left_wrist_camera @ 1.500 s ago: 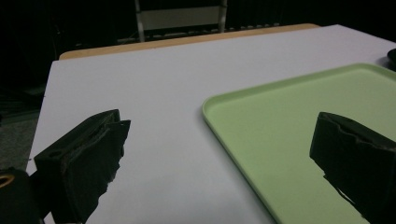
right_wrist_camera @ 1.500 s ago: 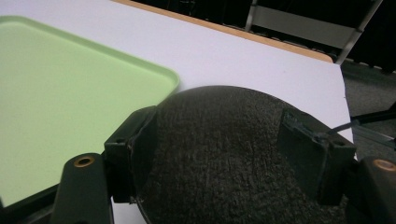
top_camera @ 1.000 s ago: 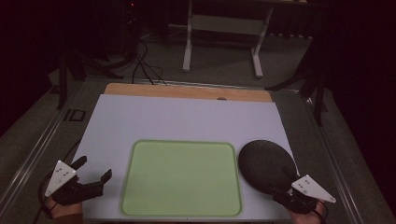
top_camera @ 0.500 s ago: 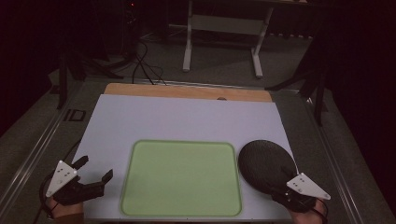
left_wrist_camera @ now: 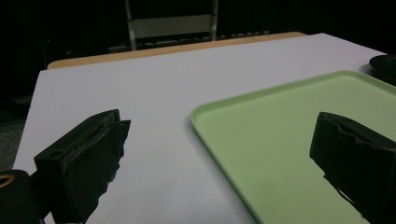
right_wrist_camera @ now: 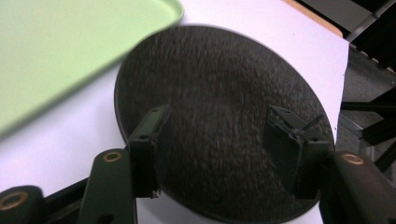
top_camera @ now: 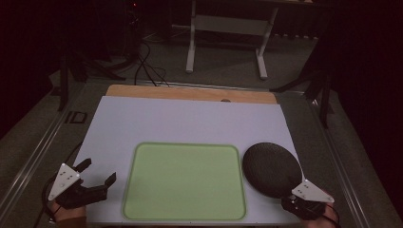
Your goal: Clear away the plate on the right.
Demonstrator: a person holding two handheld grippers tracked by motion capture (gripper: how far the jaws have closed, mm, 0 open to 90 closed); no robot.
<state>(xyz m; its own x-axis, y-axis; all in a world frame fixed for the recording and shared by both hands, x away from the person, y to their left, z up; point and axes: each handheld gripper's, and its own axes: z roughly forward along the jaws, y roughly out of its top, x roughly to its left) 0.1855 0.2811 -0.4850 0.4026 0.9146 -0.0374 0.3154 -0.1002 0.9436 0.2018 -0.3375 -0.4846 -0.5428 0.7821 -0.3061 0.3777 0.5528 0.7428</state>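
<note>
Your two grippers wait at the near edge of the table (top_camera: pixel 190 118).
Left gripper (top_camera: pixel 97 173) fingers wide beside the green tray (top_camera: pixel 185 180); right gripper (right_wrist_camera: pixel 219 149) fingers wide over the black plate (top_camera: pixel 271 168).

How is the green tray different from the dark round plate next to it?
The green tray is a rounded rectangle, while the dark plate is round. The tray is pale green and smooth; the plate is near-black with a speckled, matte surface. The tray covers more of the table than the plate. The right claw hangs open over the plate's near edge, while the open left claw sits beside the tray's left edge. Both lie flat and empty on the white tabletop.
</note>
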